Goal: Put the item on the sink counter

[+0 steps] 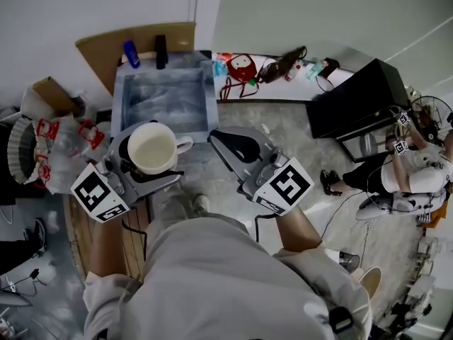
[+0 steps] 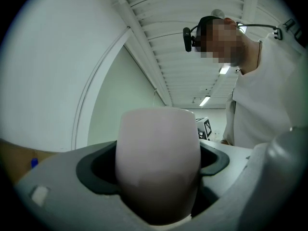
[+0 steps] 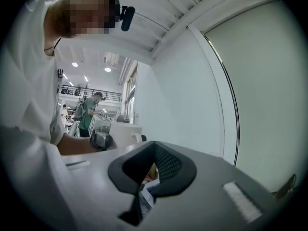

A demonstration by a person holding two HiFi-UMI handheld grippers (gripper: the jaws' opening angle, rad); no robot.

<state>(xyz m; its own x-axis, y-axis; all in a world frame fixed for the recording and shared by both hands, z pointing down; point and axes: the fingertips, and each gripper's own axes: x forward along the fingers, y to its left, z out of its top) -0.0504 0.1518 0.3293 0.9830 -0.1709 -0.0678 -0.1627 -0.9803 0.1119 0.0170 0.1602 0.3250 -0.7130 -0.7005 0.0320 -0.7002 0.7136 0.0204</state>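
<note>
Jaws on the left gripper [image 1: 151, 163] are pressing against the sides of a white mug [image 1: 152, 147], one on each flank. In the left gripper view the mug's rounded wall is filling the gap between the two dark pads. The mug is standing upright in that grip, its mouth facing up toward the head camera and its handle [image 1: 185, 146] sticking out to the view's right. Its inside is showing only an even, pale surface, and I cannot tell whether any liquid is in it.

The mug is hanging in the air at the near edge of a steel sink basin [image 1: 119, 101], not resting on anything. The basin's bottom is giving off streaky reflections, and nothing in it is coming through clearly. A wooden counter [image 1: 102, 48] is running behind and beside the basin. A blue bottle [image 1: 132, 54] and a dark, upright item [image 1: 161, 51] are standing on it at the basin's far rim.

The right gripper [image 1: 230, 142] is hovering beside the mug on the right, apart from it. Its jaws are meeting tip to tip with nothing gripped between them.
</note>
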